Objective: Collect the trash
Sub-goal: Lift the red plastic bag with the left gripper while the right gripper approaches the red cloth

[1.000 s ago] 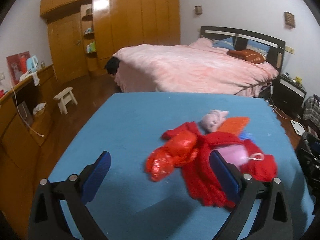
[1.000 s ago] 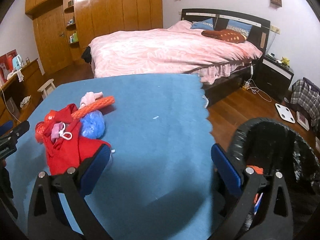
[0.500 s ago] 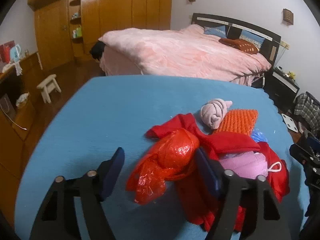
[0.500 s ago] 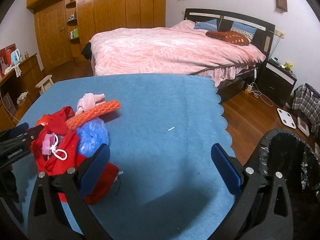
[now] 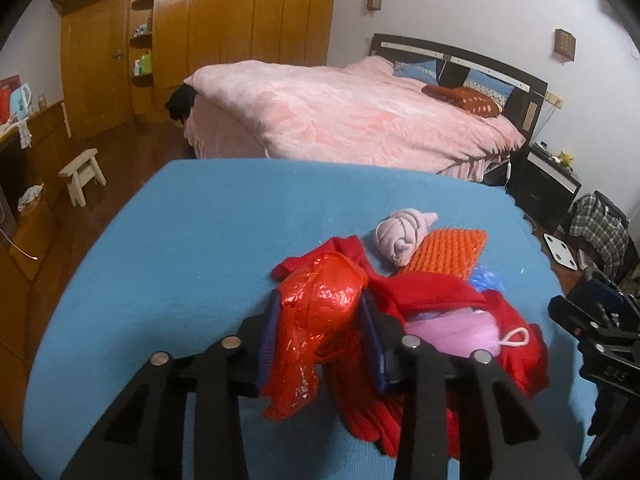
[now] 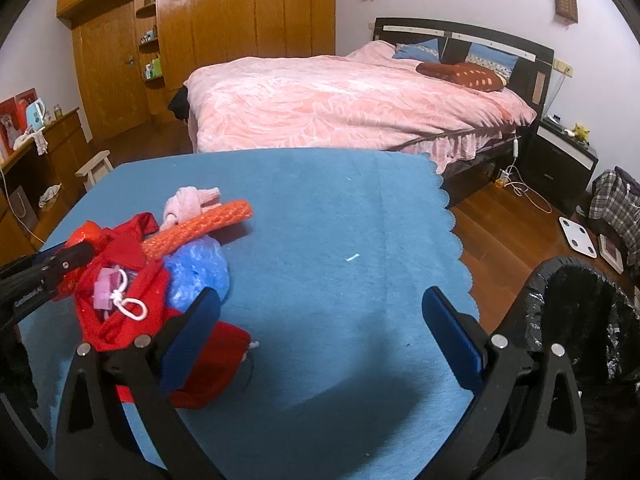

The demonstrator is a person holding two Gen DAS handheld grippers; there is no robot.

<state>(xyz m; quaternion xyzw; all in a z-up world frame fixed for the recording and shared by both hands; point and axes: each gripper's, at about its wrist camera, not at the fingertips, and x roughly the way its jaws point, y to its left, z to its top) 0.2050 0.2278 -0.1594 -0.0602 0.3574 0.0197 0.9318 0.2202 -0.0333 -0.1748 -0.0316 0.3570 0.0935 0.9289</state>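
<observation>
A crumpled red plastic bag [image 5: 320,304] lies on the blue table [image 5: 200,232] at the left of a pile. My left gripper [image 5: 322,316] is shut on that bag, its blue pads pressing both sides. The pile holds a red garment [image 5: 436,292], a pink rolled cloth [image 5: 400,236], an orange mesh piece [image 5: 448,248], a blue plastic bag [image 6: 200,268] and a pink item with a white loop [image 5: 472,332]. My right gripper [image 6: 320,336] is open and empty over the table, right of the pile. A black-lined trash bin [image 6: 584,316] stands at the table's right.
A bed with a pink cover [image 6: 340,104] stands beyond the table. A wooden wardrobe [image 5: 240,32] fills the far wall. A small stool [image 5: 82,172] and a low cabinet are at the left. A white scale [image 6: 578,236] and a nightstand [image 6: 560,160] are on the right.
My left gripper moved forward over the red plastic bag and closed on it. My right gripper swung left from the bin toward the pile and stayed open.
</observation>
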